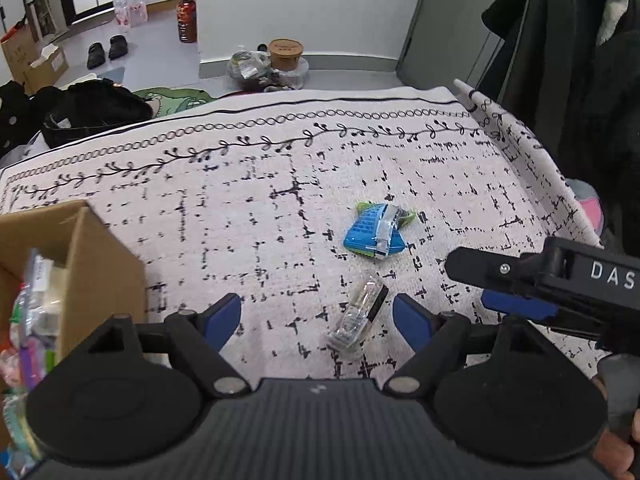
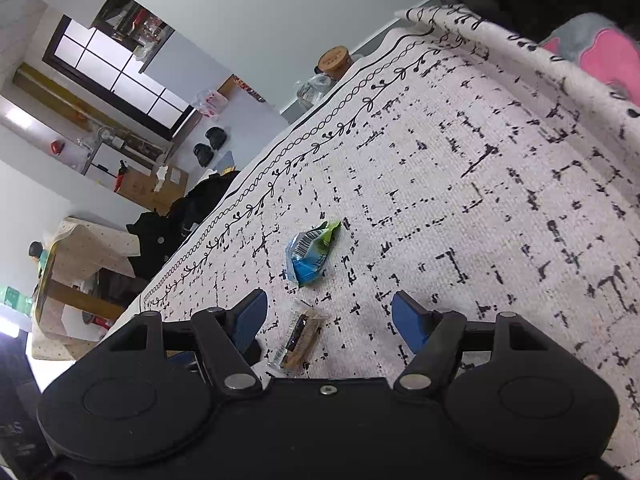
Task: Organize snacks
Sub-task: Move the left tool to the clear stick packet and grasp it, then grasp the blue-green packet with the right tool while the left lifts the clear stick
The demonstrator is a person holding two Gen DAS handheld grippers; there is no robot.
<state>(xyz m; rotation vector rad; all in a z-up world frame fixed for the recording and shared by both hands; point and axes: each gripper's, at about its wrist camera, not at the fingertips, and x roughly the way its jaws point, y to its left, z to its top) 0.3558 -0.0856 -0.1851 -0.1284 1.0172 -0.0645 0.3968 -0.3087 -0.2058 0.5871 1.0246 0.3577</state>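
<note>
We've got both the left gripper [image 1: 317, 316] and right gripper [image 2: 326, 316] spread over the clear-wrapped snack bar [image 1: 357, 317] on the patterned cloth [image 1: 248, 208]; light, crinkly, slippery, so pinch mid-length.

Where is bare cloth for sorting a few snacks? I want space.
Free: the wide stretch between the box and the blue packet, and beyond it to the vine border. Crowded: around the clear packet, between both grippers.
</note>
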